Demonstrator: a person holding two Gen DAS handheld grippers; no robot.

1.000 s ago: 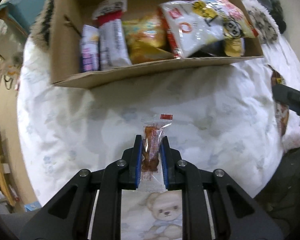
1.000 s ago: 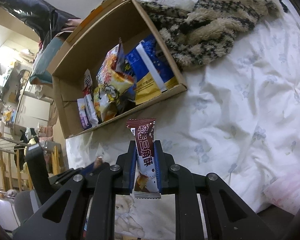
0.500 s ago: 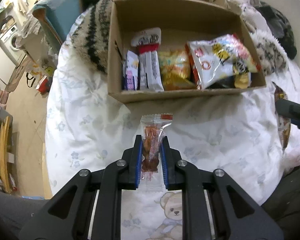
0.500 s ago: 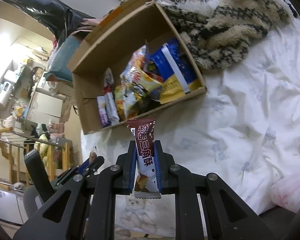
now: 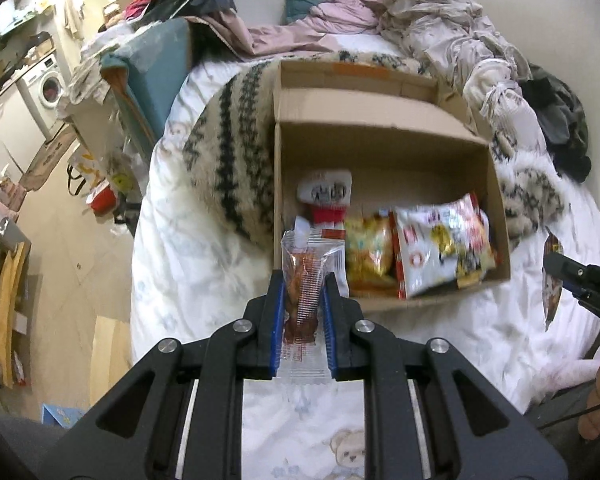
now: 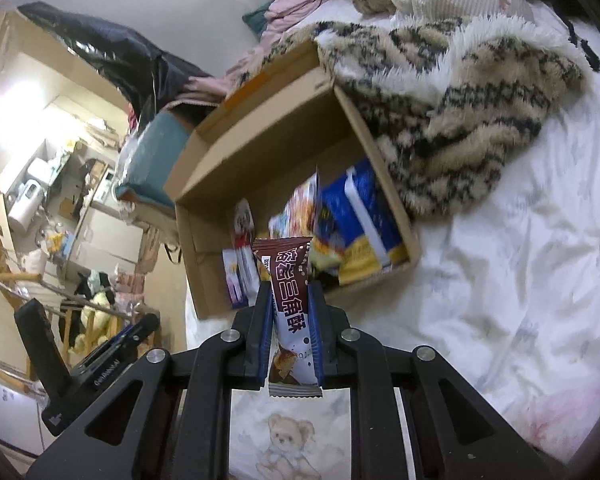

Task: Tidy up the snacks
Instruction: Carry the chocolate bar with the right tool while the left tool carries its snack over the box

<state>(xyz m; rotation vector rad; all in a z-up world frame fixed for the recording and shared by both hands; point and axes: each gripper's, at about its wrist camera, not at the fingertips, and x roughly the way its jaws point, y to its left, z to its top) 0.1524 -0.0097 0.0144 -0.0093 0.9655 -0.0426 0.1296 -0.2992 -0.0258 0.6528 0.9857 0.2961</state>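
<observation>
- The left gripper [image 5: 302, 320] is clamped on a clear packet [image 5: 305, 280] with a reddish-brown snack inside; the packet stands upright between the blue pads, its top sticking out past the tips.
- The right gripper [image 6: 290, 320] is clamped on a brown bar [image 6: 291, 288] with white lettering, also upright, its crimped bottom end hanging below the pads.
- Both snacks are held in the air, on the near side of the box [image 5: 384, 148], which lies on the white bedding [image 5: 204, 264] beside a striped fleece [image 5: 228, 160].
- The box already holds snacks standing in a row along its near wall: slim white packs [image 5: 328, 200] at the left, a yellow bag [image 5: 370, 248] in the middle, a large white-and-red bag [image 5: 440, 248] at the right.
- The step in hand looks like carrying each snack over the near wall and setting it down inside.
- To do it well, lift clear of the cardboard edge so the packet ends do not catch on it.
- The far half of the box looks bare, and slim items would sit best by the slim packs at the left.
- Bring one gripper in at a time; the two are close and could collide over the box.
- Lower each snack until it rests on something, then part the pads, so it stays upright.
</observation>
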